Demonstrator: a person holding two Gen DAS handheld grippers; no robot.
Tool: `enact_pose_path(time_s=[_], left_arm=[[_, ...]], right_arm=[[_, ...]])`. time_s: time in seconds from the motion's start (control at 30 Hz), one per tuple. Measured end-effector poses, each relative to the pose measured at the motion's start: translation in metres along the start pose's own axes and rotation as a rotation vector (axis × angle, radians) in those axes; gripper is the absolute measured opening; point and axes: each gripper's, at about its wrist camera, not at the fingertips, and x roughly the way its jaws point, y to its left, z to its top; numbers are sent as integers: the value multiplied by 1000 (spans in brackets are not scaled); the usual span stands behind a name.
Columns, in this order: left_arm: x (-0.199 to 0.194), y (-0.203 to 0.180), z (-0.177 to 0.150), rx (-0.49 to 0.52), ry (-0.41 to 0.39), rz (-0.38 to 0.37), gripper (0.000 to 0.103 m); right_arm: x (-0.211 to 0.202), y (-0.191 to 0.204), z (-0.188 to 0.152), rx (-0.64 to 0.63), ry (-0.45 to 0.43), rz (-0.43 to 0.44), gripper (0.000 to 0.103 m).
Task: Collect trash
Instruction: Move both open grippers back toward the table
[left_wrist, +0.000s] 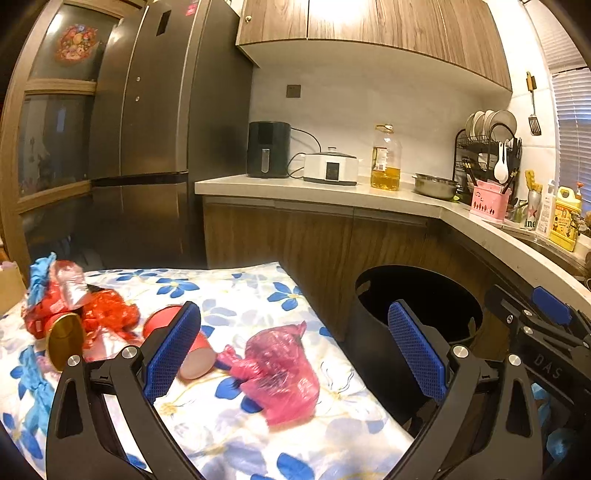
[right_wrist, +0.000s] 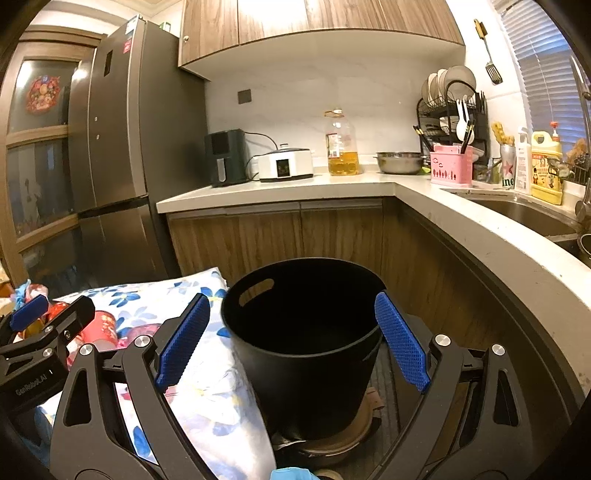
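Observation:
On a floral cloth (left_wrist: 236, 295) lie a crumpled pink plastic bag (left_wrist: 284, 373), a red paper cup (left_wrist: 195, 354) on its side, a gold-lidded can (left_wrist: 64, 341), red wrappers (left_wrist: 107, 314) and a blue wrapper (left_wrist: 38, 273). My left gripper (left_wrist: 295, 358) is open and empty, above the pink bag and the cloth's right edge. A black bin (right_wrist: 306, 347) stands on the floor right of the cloth; it also shows in the left wrist view (left_wrist: 417, 302). My right gripper (right_wrist: 291, 339) is open and empty, in front of the bin.
A kitchen counter (right_wrist: 480, 236) curves around behind and to the right of the bin, with a sink (right_wrist: 524, 214), a dish rack (right_wrist: 450, 114), an oil bottle (right_wrist: 341, 144) and appliances. A tall fridge (left_wrist: 147, 129) stands behind the cloth on the left.

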Motion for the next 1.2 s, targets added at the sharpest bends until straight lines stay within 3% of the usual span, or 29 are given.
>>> enact_pose_path(time_s=[0.77, 1.2], left_arm=[[-48, 44, -25, -45, -19, 72, 97], [-64, 120, -61, -98, 3, 271, 97]], right_arm=[[-32, 45, -22, -45, -10, 71, 90], [-12, 87, -55, -63, 31, 173, 90]])
